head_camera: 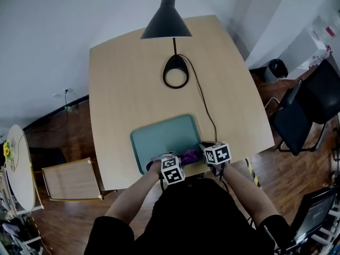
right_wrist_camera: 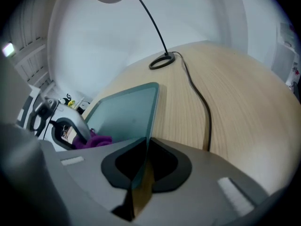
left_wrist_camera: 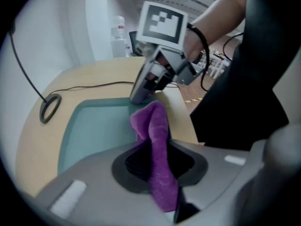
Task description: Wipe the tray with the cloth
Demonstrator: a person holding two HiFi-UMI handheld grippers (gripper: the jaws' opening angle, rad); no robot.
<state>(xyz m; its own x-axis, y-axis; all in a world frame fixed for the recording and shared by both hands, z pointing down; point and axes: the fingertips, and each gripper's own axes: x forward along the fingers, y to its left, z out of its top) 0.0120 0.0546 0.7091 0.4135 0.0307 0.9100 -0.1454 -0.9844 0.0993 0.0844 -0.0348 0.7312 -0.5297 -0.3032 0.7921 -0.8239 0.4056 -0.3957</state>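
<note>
A teal tray (head_camera: 159, 137) lies at the near edge of the wooden table. My left gripper (left_wrist_camera: 157, 166) is shut on a purple cloth (left_wrist_camera: 154, 131), which hangs down onto the tray's (left_wrist_camera: 94, 131) near right part. In the head view the cloth (head_camera: 188, 155) shows between the two marker cubes. My right gripper (right_wrist_camera: 141, 168) is shut on the tray's right rim (right_wrist_camera: 149, 126), near its front corner. The right gripper view shows the cloth (right_wrist_camera: 93, 140) and the left gripper (right_wrist_camera: 63, 126) at the left. The left gripper view has the right gripper (left_wrist_camera: 153, 81) just behind the cloth.
A black desk lamp (head_camera: 167, 23) stands at the back of the table (head_camera: 122, 78), its ring base (head_camera: 176, 72) behind the tray and its cable (head_camera: 204, 108) running down the tray's right side. Chairs (head_camera: 303, 110) stand on the floor at the right.
</note>
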